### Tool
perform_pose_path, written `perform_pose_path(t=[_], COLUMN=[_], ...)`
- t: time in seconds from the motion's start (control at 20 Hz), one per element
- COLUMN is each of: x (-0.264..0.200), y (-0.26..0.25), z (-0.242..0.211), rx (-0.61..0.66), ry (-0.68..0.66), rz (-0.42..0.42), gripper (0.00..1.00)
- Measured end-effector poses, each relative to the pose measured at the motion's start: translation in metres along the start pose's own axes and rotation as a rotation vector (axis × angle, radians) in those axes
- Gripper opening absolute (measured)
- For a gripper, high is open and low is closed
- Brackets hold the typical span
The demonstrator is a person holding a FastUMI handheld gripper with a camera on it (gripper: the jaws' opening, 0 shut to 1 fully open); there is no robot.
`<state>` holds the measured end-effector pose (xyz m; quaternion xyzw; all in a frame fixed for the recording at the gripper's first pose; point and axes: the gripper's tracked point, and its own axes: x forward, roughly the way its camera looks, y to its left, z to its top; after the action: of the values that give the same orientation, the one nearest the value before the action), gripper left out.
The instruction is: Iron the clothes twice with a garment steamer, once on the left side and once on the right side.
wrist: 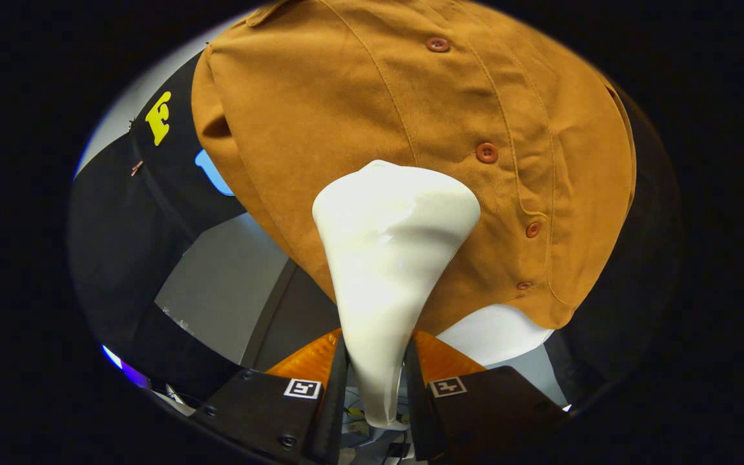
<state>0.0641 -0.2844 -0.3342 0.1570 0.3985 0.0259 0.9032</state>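
Pressing the garment steamer (388,258), clamped by the gripper (375,381), mid-frame against the shirt (359,97); next, a steady stroke along that panel

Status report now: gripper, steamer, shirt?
Gripper shut on steamer. Steamer head against brown shirt, just beside the button placket. Nothing in the way.

one shirt (359,110) with four buttons (487,152), one steamer (388,258), two fingers (333,394).
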Motion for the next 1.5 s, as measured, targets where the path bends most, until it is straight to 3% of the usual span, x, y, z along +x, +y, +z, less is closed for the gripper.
perform_pose_path(t=[0.3, 0.7, 1.05, 1.5], x=[-0.065, -0.123, -0.120, -0.078], y=[-0.020, -0.061, -0.091, -0.118], z=[0.064, 0.154, 0.191, 0.169], rx=[-0.043, -0.042, -0.058, -0.025], ry=[-0.207, -0.394, -0.412, -0.314], rz=[-0.080, -0.106, -0.104, -0.057], gripper=[0.46, 0.46, 0.46, 0.46])
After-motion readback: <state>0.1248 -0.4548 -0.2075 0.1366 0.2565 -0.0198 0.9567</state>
